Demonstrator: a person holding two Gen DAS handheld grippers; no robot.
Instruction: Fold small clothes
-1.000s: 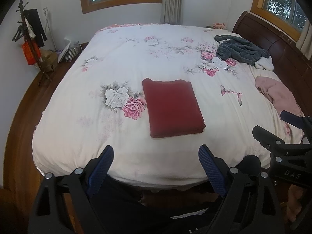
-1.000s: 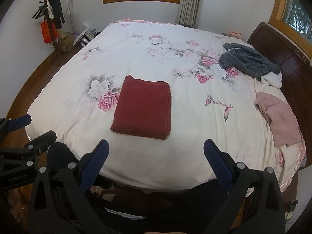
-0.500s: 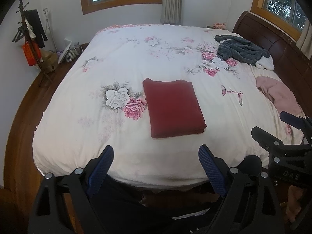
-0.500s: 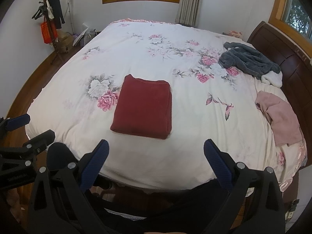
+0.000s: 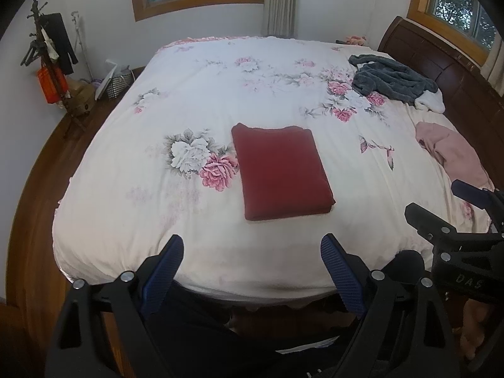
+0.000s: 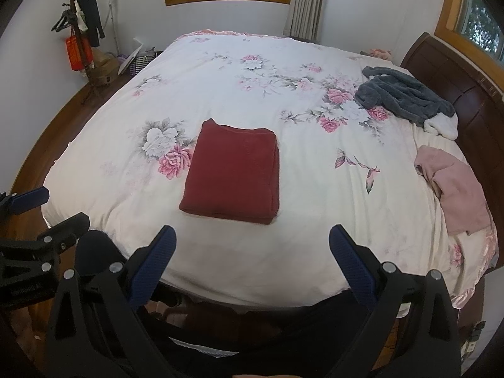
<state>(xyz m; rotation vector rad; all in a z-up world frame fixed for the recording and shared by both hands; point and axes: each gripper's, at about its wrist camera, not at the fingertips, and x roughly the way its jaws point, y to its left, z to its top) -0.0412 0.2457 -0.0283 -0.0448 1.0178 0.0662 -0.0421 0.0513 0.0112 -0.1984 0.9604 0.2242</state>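
Note:
A dark red garment point(image 5: 281, 171) point(image 6: 234, 174) lies folded into a neat rectangle on the floral bedspread point(image 5: 220, 94) point(image 6: 220, 100), near the bed's front edge. My left gripper point(image 5: 252, 261) hangs open over the front edge, short of the garment, with nothing between its blue pads. My right gripper point(image 6: 252, 252) is also open and empty, held just in front of the garment. In the left wrist view the right gripper point(image 5: 453, 208) shows at the right edge. The left gripper's fingers point(image 6: 28, 200) show at the left edge of the right wrist view.
A grey fleece garment point(image 5: 390, 77) point(image 6: 406, 97) and a crumpled pink garment point(image 5: 453, 154) point(image 6: 456, 186) lie by the dark wooden headboard point(image 5: 441, 63) on the right. A coat stand point(image 5: 50, 60) and a basket point(image 5: 118, 80) occupy the floor at the far left. A person's dark-clad legs point(image 5: 201, 330) are below.
Both grippers have hardly shifted and stay open. The red garment lies as before.

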